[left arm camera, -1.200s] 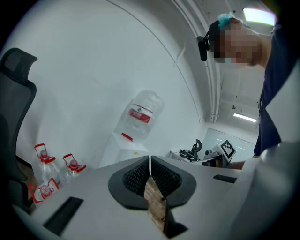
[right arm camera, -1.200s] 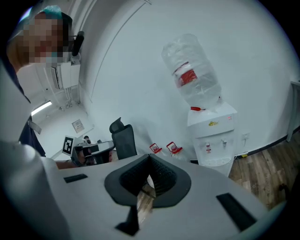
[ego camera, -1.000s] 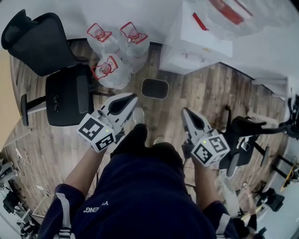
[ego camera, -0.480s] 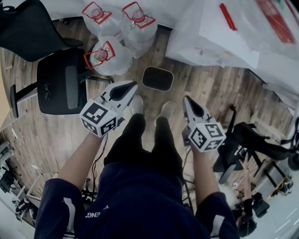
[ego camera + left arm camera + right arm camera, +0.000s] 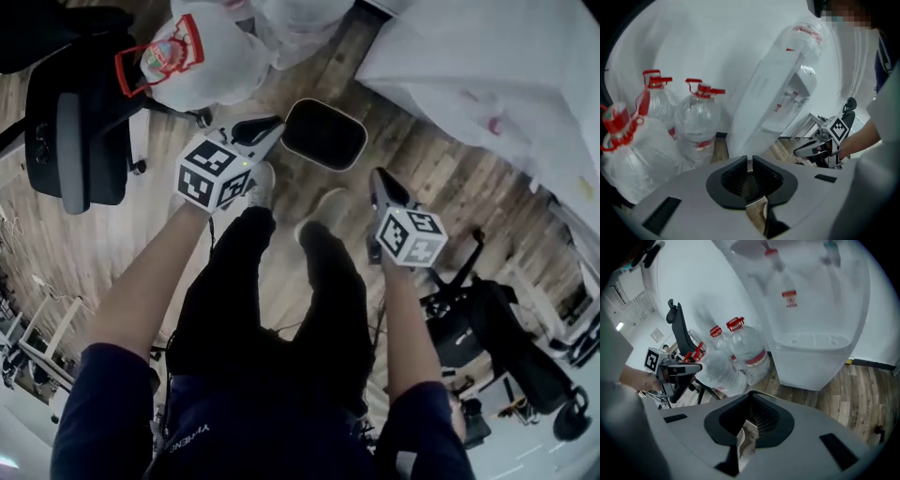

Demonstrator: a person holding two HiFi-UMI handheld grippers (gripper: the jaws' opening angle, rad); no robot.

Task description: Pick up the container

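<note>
A dark container (image 5: 323,133) with rounded corners stands on the wooden floor, just ahead of the person's shoes. My left gripper (image 5: 272,124) points at the container's left edge, close above it. Its jaws (image 5: 750,161) are opening, with a thin slit between the pads and nothing in it. My right gripper (image 5: 378,175) hangs a little short of the container's right corner. Its jaws (image 5: 751,397) are shut with nothing held. The container does not show in either gripper view. Each gripper view catches the other gripper: the right gripper (image 5: 820,147) and the left gripper (image 5: 679,369).
Large water jugs (image 5: 202,56) with red caps stand left of the container, also the jugs (image 5: 698,126) against the wall. A white water dispenser (image 5: 815,333) rises behind. A black office chair (image 5: 75,131) is at the left, another chair (image 5: 487,337) at the right.
The head view has swung forward and down. Both grippers have moved closer to the dark container, the left one up to its left edge.
</note>
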